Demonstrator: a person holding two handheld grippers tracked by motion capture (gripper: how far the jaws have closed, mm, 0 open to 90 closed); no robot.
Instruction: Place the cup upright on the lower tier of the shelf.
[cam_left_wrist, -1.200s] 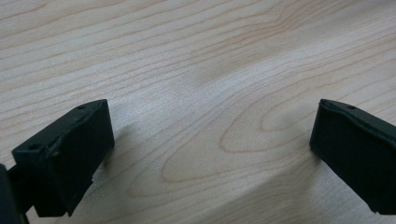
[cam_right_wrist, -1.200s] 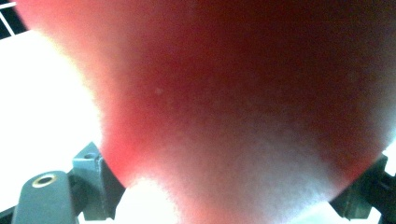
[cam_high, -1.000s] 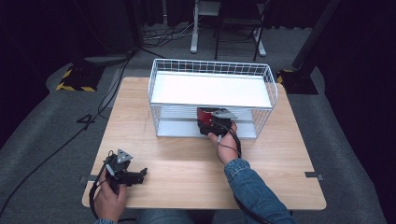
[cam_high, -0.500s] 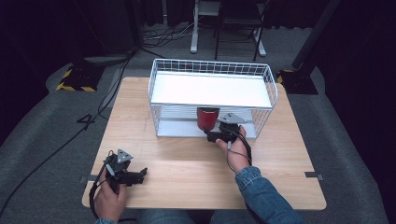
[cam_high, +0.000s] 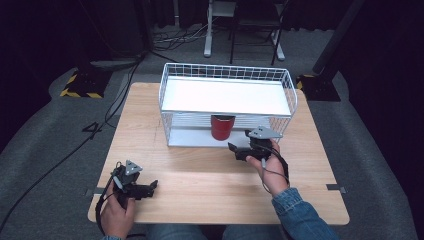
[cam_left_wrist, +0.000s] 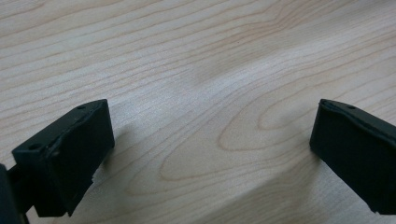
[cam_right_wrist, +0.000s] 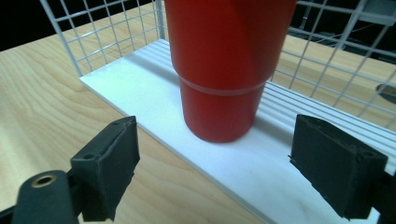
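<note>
The upright red cup (cam_right_wrist: 229, 65) is seen dead ahead of the wide-open, empty right gripper (cam_right_wrist: 233, 172), just beyond its jaws, while the left gripper (cam_high: 150, 187), likewise spread and empty, is held well apart.

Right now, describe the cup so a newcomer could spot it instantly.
Find the white wire rack at the far side of the wooden table. On its lower white shelf, near the front edge, stands the red cup, upright. It is the shelf's one item and the scene's one red object.

One red cup (cam_high: 222, 128), one white wire rack (cam_high: 227, 95), seemingly two shelves, one wooden table (cam_high: 200, 170), two hand-held grippers
</note>
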